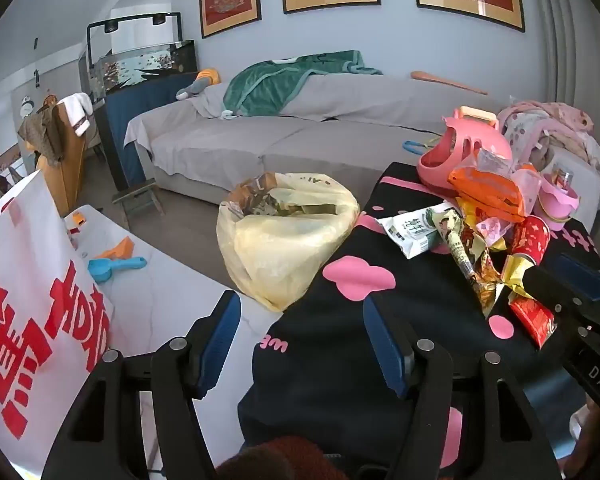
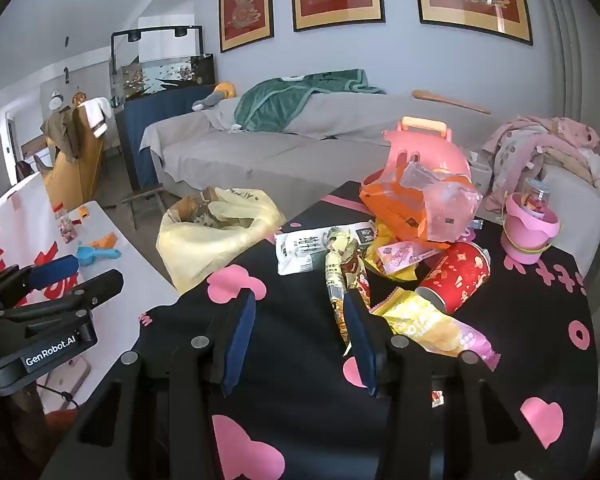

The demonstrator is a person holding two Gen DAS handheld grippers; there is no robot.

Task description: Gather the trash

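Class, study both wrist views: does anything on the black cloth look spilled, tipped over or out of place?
Yes. A red cup lies on its side among loose wrappers heaped on the black cloth with pink shapes, including a yellow snack packet and a white carton. The yellow bag stands open beside the cloth.

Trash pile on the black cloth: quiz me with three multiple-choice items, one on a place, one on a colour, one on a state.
1. Where is the yellow bag?
A. left of the trash pile, off the cloth's edge
B. on the sofa
C. inside the pink bucket

2. What colour is the tipped can?
A. blue
B. red
C. green

3. How do the right gripper jaws stand?
A. shut on the can
B. shut on the bag
C. open, gripping nothing

Answers:
1 A, the bag sits beside the cloth, left of the wrappers.
2 B, it is red with a light pattern.
3 C, bare cloth shows between the pads.
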